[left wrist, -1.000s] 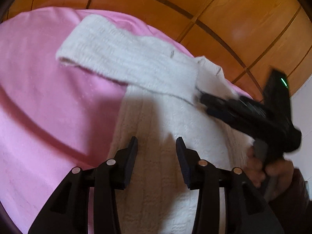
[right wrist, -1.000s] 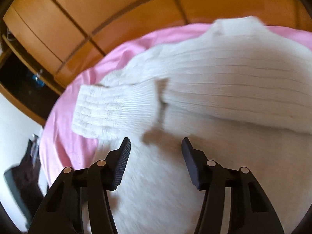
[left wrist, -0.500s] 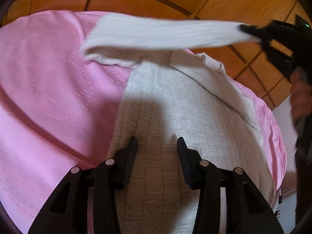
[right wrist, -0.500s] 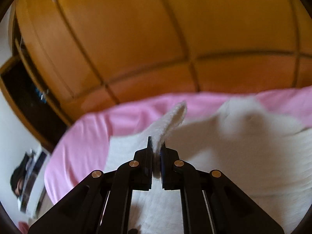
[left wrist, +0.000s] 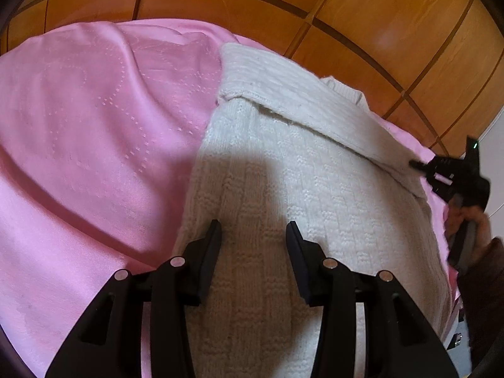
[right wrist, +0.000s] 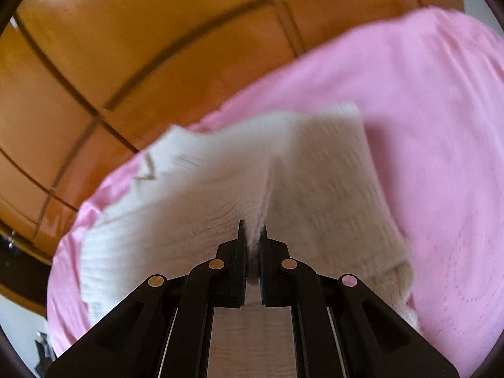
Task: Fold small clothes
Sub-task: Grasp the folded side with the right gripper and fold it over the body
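Sweater [left wrist: 283, 195]: one cream-white knitted piece, lying flat on a pink bedspread [left wrist: 94, 145] with a dotted pattern, in front of orange-brown wooden wardrobe panels [left wrist: 252, 3]. One sleeve [left wrist: 302, 100] is folded diagonally across the upper body of the garment, running from the far left edge down toward the right side. Two claws are in view. The left claw [left wrist: 253, 239] hangs low over the lower middle of the sweater, its two black fingers spread wide apart with nothing between them, pointing up along the knit. The right claw [right wrist: 252, 236] is clenched on a pinch of the sweater, a ridge of white knit squeezed between the fingers and rising away from them; from the left wrist camera the same claw [left wrist: 415, 165] sits at the right edge of the garment, at the lower end of the folded sleeve. The person's right hand [left wrist: 466, 220] grips its handle just beyond the bedspread's edge, a dark cuff below it. The right wrist view is blurred, so the pinched part is probably the sleeve end, though that is not certain.
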Demonstrator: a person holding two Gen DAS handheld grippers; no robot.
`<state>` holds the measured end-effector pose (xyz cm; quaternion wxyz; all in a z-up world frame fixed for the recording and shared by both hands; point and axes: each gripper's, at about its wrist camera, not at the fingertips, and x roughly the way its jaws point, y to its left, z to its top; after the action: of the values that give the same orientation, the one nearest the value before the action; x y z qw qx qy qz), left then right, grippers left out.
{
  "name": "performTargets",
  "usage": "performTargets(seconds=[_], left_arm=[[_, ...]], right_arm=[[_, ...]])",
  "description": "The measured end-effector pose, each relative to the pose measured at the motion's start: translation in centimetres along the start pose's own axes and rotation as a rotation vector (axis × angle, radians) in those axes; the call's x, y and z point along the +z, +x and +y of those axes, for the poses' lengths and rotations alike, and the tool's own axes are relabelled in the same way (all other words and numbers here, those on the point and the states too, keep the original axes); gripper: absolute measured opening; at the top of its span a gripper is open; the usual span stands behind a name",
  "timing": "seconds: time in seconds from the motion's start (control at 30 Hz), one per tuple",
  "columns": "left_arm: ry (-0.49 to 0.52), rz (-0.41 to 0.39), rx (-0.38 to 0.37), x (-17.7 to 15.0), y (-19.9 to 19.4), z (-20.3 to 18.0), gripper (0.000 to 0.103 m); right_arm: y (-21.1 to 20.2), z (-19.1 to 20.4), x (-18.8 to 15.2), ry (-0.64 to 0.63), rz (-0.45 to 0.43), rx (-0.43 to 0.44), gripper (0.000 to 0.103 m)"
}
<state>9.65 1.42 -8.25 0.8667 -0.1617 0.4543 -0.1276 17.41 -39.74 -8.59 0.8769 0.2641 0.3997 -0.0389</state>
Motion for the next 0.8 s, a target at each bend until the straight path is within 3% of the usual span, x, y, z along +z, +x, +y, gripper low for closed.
performTargets(seconds=[0.2,0.27,0.43,0.53,0.57,0.67,0.8], left_arm=[[-0.011,-0.021,-0.033,2.3,-2.2,-0.1,0.05],[-0.017,-0.052,-0.032,3.7,-2.8,0.1,0.059],[-0.055,-0.078,-0.024,7.5,-2.0,1.4,0.065],[-0.084,-0.067,-0.028,9.7,-0.9,2.3,0.066],[-0.087,-0.065,-0.038,10.6,-0.4,2.6,0.066],[-0.108,-0.057,-0.042,12.8,1.1,3.4,0.066],[-0.145,-0.033,-0.089,15.2,3.7,4.1,0.066]], right_arm=[[0.6,-0.9,-0.8,-0.002,-0.002,0.012,0.005],[-0.7,-0.8,-0.4,0.003,-0.037,0.046,0.005],[0.2,-1.3,-0.4,-0.032,-0.016,-0.062,0.005],[-0.4,-1.9,-0.6,-0.024,-0.024,-0.06,0.007],[-1.0,-1.9,-0.6,-0.027,-0.048,-0.067,0.011],[-3.3,-0.9,-0.4,-0.073,-0.142,-0.096,0.051],[-3.5,2.4,-0.5,-0.193,-0.142,-0.037,0.054]])
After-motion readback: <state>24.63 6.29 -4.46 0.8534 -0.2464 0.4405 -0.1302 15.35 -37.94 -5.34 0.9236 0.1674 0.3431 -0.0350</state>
